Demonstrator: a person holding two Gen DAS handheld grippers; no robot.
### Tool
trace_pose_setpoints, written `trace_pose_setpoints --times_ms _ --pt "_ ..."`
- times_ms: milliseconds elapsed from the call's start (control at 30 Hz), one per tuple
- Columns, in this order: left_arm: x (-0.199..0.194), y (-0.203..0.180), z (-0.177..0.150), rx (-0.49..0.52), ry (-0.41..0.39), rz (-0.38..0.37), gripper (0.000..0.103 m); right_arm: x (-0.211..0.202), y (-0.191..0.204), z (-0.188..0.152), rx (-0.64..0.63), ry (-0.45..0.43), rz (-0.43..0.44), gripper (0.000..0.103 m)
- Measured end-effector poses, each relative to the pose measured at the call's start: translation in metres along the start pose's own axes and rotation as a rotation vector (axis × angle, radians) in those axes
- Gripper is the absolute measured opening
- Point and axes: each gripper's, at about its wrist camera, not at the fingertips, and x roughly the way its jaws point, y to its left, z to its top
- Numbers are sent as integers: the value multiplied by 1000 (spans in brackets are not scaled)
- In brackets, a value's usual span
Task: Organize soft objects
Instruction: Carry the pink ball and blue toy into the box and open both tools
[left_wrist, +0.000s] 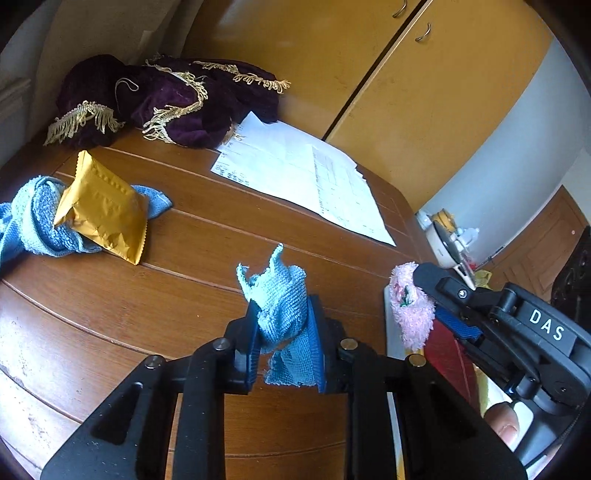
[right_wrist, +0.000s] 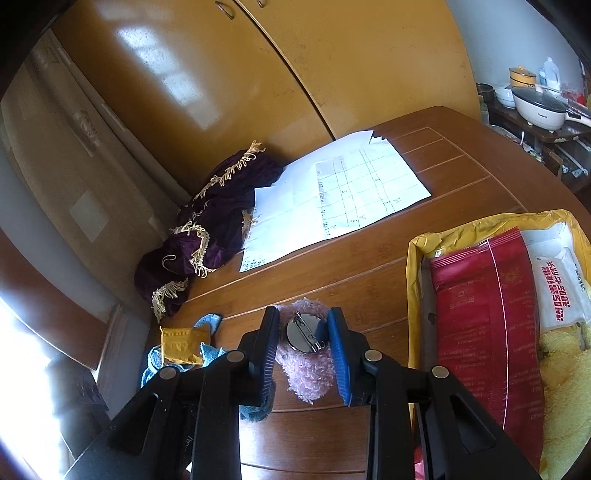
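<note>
My left gripper (left_wrist: 282, 314) is shut on a small light-blue cloth (left_wrist: 280, 295), which bunches up above the fingers over the wooden table (left_wrist: 184, 295). To its right, my right gripper (left_wrist: 424, 295) holds a fluffy pink brooch (left_wrist: 412, 310). In the right wrist view that gripper (right_wrist: 303, 325) is shut on the pink brooch (right_wrist: 308, 365), whose round metal pin back (right_wrist: 303, 334) faces the camera. A box lined with a yellow bag (right_wrist: 417, 266) stands to the right, holding a red packet (right_wrist: 484, 314) and a yellow fluffy cloth (right_wrist: 565, 376).
A second blue cloth (left_wrist: 33, 221) lies at the table's left under a golden foil pouch (left_wrist: 103, 210). A purple velvet cloth with gold fringe (left_wrist: 166, 99) sits at the back, beside paper sheets (left_wrist: 303, 177). Yellow cabinet doors (left_wrist: 369, 74) rise behind the table.
</note>
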Motion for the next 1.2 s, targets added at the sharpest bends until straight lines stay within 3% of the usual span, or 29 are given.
trace_pose_setpoints --times_ms 367,600,867,1200 --pt "-13 -18 -5 49 1 -111 20 -44 -6 0 -113 18 11 29" --pt "-29 -60 -18 117 22 -166 20 -85 -47 10 -123 -53 -94 29" --pt "-38 -126 -41 256 62 -269 20 -87 -97 16 -66 -87 -248 30" --pt "-21 -155 -74 402 125 -233 21 -70 -128 12 -22 -43 -243 31"
